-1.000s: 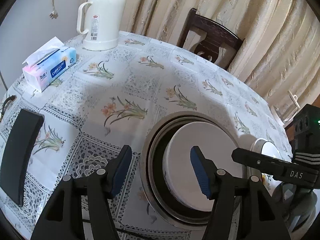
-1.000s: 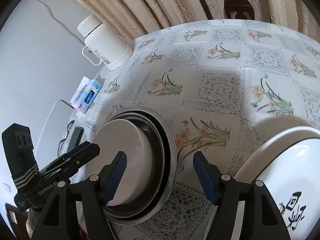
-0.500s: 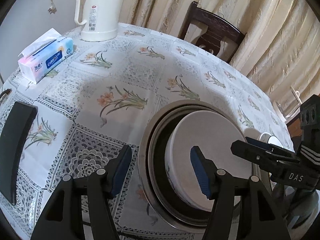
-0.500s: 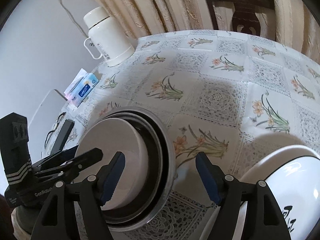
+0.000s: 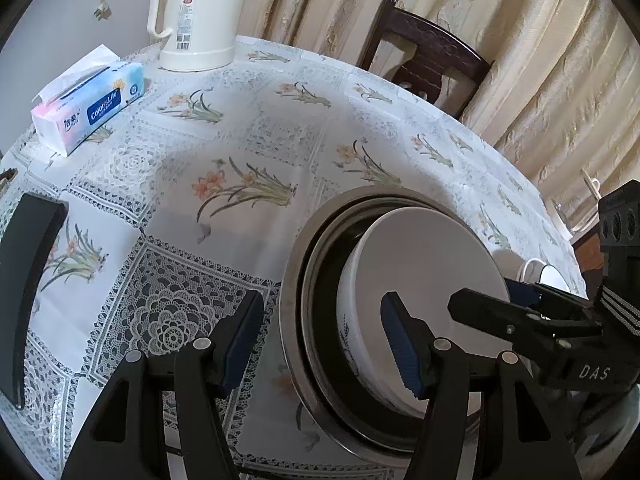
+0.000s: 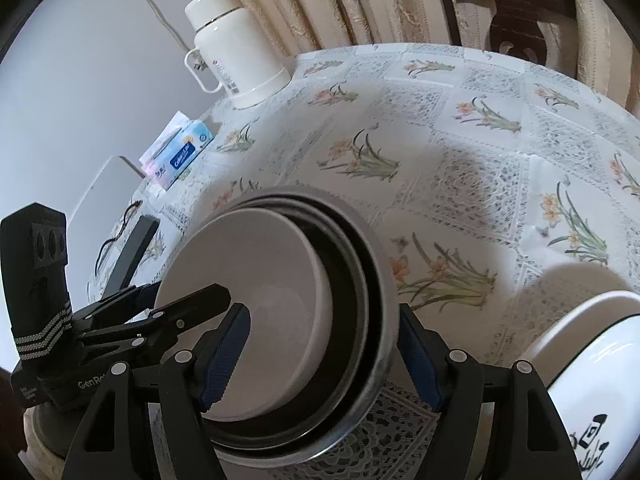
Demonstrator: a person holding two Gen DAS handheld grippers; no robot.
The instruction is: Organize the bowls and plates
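White bowl [image 5: 424, 280] sits nested inside a steel basin [image 5: 292, 304] with dark inner rings, on the floral tablecloth [image 5: 224, 152] at the near edge. Left gripper [image 5: 324, 340] jaws spread wide, straddling the basin's left rim; right gripper [image 6: 320, 344] also wide, straddling the basin's right rim, neither holding anything. Right of the basin, a white plate [image 6: 592, 364] with black characters; far behind, thermos jug [image 5: 200, 12] and tissue pack [image 5: 88, 100].

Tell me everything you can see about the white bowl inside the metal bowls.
The white bowl looks like glazed ceramic, round and plain inside, with a faint dark sprig painted on its outer wall. It sits upright, nested off-centre in a dark-lined bowl within a steel bowl. The open left gripper straddles the rims on one side.
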